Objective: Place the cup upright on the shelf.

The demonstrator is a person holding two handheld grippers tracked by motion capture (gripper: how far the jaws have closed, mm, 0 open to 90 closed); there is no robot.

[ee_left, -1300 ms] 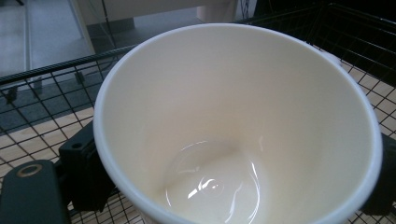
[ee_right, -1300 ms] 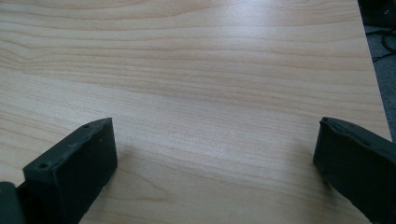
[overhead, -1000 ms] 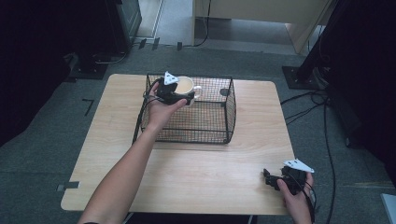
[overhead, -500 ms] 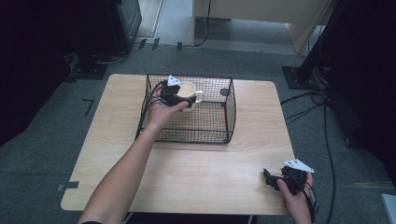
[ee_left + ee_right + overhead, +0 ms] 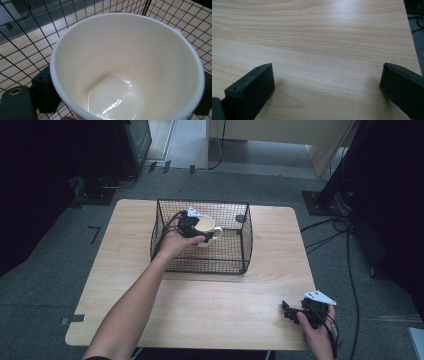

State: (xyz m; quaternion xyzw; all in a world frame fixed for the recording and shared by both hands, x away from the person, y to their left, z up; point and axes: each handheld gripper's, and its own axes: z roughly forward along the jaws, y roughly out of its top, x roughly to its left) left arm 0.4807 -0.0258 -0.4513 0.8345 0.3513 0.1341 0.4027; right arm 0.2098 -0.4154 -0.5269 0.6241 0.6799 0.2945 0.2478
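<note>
A white mug point(image 5: 206, 226) with an empty, glossy inside point(image 5: 127, 70) is held in the black wire basket point(image 5: 235, 262) at the table's middle back. My left gripper point(image 5: 192, 227) is shut on the mug, its black jaws pressing the mug's sides in the left gripper view, and the basket's mesh shows all round it. At the front right corner of the table, my right gripper point(image 5: 290, 312) rests low over bare wood, its jaws wide apart with nothing between them point(image 5: 327, 82).
The light wooden table point(image 5: 125, 250) has bare wood to the left, right and front of the basket. Cables point(image 5: 350, 250) trail over the grey floor to the right. Dark stands and equipment ring the table's back and sides.
My left gripper has carried the mug lower and slightly toward the person, deeper into the basket. The right gripper has stayed where it was.
</note>
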